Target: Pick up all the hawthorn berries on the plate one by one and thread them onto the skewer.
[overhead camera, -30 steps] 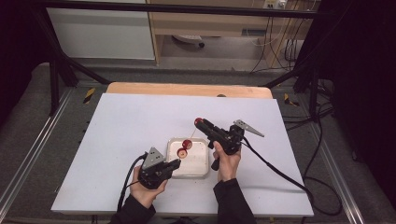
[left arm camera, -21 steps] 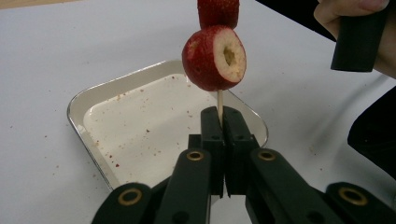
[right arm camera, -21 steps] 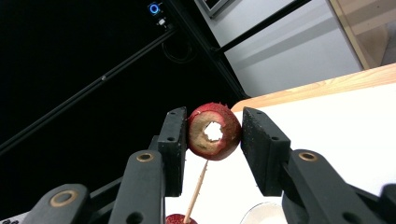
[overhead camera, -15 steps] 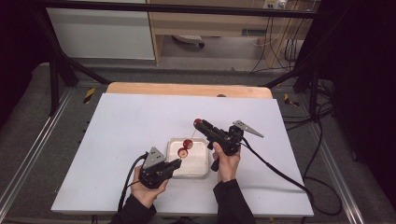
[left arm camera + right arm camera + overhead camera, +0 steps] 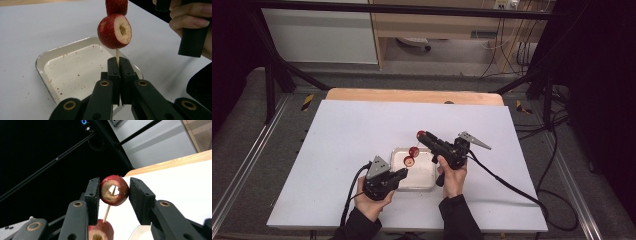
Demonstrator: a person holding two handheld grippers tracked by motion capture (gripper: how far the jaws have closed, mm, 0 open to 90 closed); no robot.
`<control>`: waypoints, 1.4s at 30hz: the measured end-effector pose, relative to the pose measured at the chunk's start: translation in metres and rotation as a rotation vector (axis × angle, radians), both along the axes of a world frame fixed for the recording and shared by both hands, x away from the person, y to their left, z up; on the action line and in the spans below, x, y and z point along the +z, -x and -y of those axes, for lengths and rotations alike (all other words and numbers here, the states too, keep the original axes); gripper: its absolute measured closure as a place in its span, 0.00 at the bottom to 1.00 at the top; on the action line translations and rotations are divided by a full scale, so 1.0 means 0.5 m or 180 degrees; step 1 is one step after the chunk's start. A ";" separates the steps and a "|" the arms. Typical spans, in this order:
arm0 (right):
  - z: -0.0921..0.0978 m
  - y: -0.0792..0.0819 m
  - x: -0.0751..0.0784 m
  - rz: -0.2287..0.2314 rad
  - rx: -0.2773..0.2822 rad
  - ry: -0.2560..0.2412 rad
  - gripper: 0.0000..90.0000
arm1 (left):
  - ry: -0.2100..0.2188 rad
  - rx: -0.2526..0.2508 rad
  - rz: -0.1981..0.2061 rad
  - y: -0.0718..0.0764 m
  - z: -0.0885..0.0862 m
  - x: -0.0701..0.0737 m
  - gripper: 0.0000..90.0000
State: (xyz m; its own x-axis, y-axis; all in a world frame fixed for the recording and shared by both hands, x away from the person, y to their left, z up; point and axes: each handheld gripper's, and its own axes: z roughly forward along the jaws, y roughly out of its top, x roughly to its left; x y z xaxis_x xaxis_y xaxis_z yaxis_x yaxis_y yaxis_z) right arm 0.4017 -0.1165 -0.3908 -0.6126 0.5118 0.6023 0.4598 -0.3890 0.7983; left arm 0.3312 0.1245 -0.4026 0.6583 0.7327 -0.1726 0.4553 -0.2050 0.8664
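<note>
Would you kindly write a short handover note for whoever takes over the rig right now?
Left gripper: shut on the skewer, low on the stick, holding it up over the tray.
Right gripper: shut on the top fruit piece, a cored red piece with the skewer tip showing in its hole.
Done: two red pieces are on the stick, one above the other.
Left: push the top piece down toward them, then release. The tray holds crumbs and no loose fruit that I can see.
</note>
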 end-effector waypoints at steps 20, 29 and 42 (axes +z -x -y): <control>-0.017 0.011 -0.024 -0.0097 0.0118 0.0099 0.69 | 0.0047 0.0045 -0.0023 -0.013 0.001 -0.002 0.98; -0.007 0.012 -0.014 -0.0051 0.0113 0.0259 0.58 | 0.0017 0.0004 -0.0043 -0.013 -0.007 -0.009 0.98; 0.029 0.011 -0.003 -0.0027 0.0235 0.1146 0.20 | -0.0117 -0.0031 -0.0059 -0.017 -0.039 -0.020 0.98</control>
State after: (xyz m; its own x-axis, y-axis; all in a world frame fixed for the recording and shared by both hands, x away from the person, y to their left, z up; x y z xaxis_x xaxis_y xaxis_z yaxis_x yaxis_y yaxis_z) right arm 0.3964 -0.1312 -0.3922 -0.6517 0.6465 0.3967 0.4833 -0.0493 0.8741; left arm 0.3395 0.1439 -0.4127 0.6624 0.7323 -0.1578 0.4690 -0.2412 0.8496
